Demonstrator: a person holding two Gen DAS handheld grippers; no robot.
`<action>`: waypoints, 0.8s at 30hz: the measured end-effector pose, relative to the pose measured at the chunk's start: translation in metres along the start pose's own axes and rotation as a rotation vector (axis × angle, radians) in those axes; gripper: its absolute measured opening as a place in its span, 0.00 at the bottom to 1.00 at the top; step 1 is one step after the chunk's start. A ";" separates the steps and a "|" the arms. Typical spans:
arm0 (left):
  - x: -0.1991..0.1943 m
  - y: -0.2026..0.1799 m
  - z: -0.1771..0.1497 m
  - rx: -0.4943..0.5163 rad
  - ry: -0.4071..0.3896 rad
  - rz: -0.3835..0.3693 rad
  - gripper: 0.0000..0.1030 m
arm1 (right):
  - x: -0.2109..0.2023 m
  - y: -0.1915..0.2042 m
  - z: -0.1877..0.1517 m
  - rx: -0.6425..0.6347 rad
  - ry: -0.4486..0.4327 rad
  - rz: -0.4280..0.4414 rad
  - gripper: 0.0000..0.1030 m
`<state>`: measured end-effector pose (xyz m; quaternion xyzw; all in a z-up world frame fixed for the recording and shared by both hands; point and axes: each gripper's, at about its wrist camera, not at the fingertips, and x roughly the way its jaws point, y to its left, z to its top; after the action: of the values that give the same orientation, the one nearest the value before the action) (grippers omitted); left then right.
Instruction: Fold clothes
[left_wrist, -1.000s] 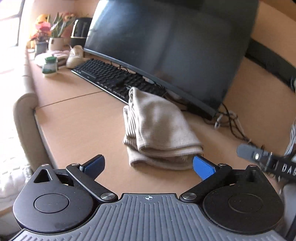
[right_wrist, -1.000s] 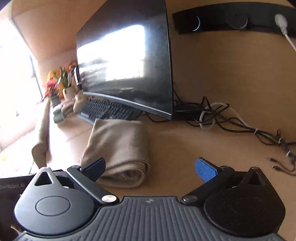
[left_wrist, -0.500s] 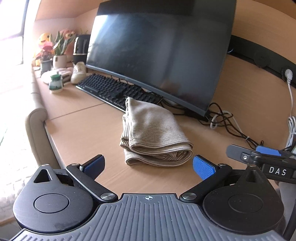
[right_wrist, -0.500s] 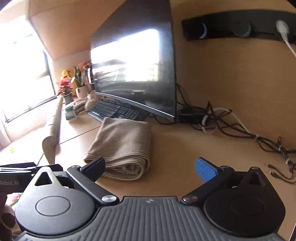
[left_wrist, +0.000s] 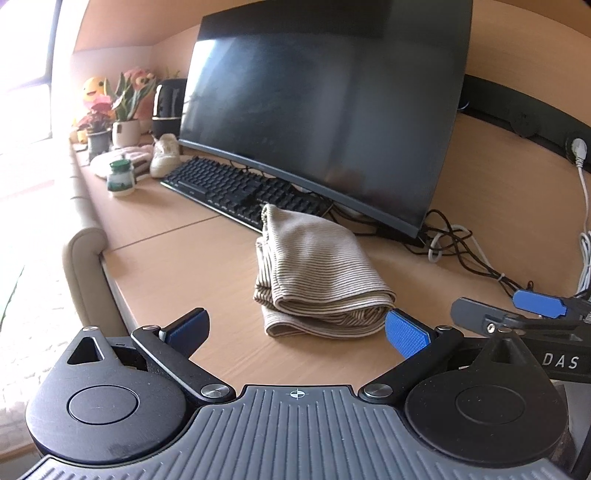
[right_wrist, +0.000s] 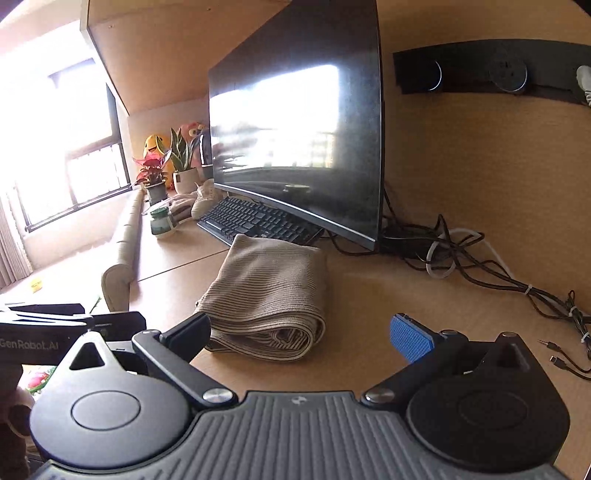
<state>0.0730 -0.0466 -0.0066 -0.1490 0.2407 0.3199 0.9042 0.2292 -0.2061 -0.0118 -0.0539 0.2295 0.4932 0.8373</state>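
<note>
A pale wooden bench (left_wrist: 177, 266) runs along under a sloped ceiling, sunlight pouring in from the window at the far left. Nearest to me, the left claw (left_wrist: 295, 328) hangs above the front edge with its blue pads spread wide and nothing between them; the right claw (right_wrist: 310, 332) sits just beside it, equally apart and empty, its dark finger crossing the near corner of the cloth from that camera's angle, though I cannot tell whether it touches. Just past both claws lies the beige ribbed garment (left_wrist: 317, 273), folded into a thick stacked bundle, rolled edge toward us, flat on the bench and reaching back to the keyboard (left_wrist: 240, 188). Over the last second both claws have drawn back and lifted away from it, so more of the room shows than before, while the bundle has kept its shape and place. To my eye that means the fold is finished and released, with little left beyond perhaps tidying. Behind the keyboard stands the dark curved monitor (left_wrist: 325, 110), a tangle of cables (right_wrist: 480, 258) to its right, and potted plants (left_wrist: 125, 114) far off at the left end.
</note>
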 end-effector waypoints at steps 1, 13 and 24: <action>0.000 -0.001 0.000 0.002 0.000 -0.001 1.00 | -0.001 0.000 0.001 0.000 -0.002 -0.002 1.00; 0.001 -0.007 0.004 0.003 -0.004 -0.007 1.00 | -0.006 -0.004 0.006 0.004 -0.023 -0.019 1.00; 0.002 -0.006 0.003 -0.006 0.012 0.006 1.00 | -0.001 -0.001 0.006 -0.002 -0.001 -0.019 1.00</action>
<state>0.0792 -0.0487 -0.0041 -0.1528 0.2455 0.3223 0.9014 0.2318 -0.2057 -0.0064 -0.0566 0.2279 0.4855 0.8421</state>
